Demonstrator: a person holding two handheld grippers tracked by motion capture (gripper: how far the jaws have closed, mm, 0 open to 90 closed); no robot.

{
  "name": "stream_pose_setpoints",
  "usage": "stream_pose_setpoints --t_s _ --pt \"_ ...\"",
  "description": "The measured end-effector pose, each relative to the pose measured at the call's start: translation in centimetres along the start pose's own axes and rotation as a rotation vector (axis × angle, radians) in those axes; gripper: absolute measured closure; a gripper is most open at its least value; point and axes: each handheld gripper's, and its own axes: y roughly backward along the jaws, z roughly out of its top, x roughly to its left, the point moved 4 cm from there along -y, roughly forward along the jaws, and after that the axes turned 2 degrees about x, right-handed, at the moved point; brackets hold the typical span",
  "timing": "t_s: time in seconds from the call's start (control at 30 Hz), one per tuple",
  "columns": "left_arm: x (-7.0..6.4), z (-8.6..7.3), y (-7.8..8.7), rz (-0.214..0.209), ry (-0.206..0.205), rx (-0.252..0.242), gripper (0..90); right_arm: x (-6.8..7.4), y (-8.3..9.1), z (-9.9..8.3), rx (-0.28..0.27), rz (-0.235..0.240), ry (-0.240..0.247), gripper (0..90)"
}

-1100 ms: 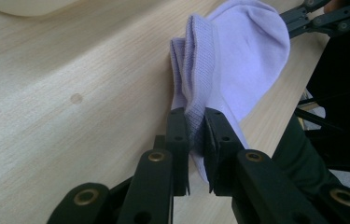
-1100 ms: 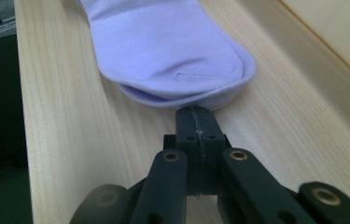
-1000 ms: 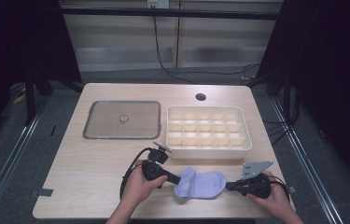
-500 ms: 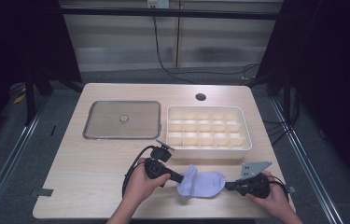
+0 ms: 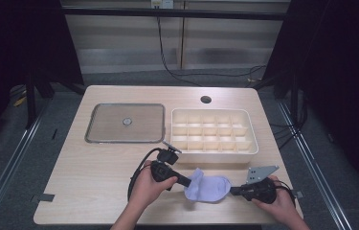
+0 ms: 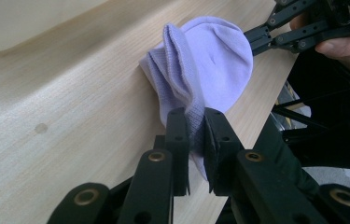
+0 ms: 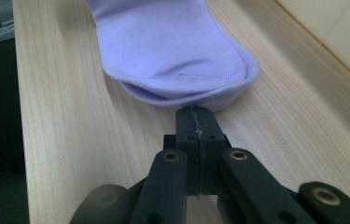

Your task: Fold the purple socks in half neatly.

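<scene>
Near the front edge of the table [image 5: 95,191], a lilac sock [image 5: 208,188] lies between the two grippers. Left gripper [image 5: 185,183] meets it from the left; in the left gripper view its jaws pinch a bunched, ribbed fold of the sock [image 6: 200,70], cloth pressed between the pads. That end of the sock is gathered into ridges; the far end lies smooth and rounded. Right gripper [image 5: 232,191] sits at the sock's right end. In the right gripper view its jaws are pressed together, pad against pad, with their tip at the hem of the sock [image 7: 172,51]; whether any cloth is caught there I cannot tell. Left hand [image 5: 146,184] wraps the left gripper's handle, cable looping beside it. Right hand [image 5: 277,201] grips the other handle, grey plate on top. Beyond the sock stands a cream divided tray [image 5: 214,152], just behind the left gripper. A flat lid [image 5: 124,123] lies to the tray's left, apart from it.
</scene>
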Motion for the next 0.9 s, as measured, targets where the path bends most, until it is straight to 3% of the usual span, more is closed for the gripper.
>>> stream_pose_setpoints --t_s 0.13,0.37,0.57,0.9 --pt "0.0 0.0 0.1 0.001 0.009 -0.008 81.4 -0.4 0.2 -0.2 -0.004 -0.002 -0.024 90.0" --pt "0.1 0.1 0.0 -0.004 -0.003 0.003 81.3 -1.4 0.9 -0.5 -0.011 -0.052 -0.066 90.0" --pt "-0.1 0.3 0.0 -0.010 0.005 -0.006 81.3 -1.5 0.2 0.1 0.009 -0.079 -0.043 90.0" --pt "-0.7 0.8 -0.3 -0.013 -0.015 0.008 81.3 -1.1 -0.3 0.6 0.010 -0.068 -0.023 90.0"
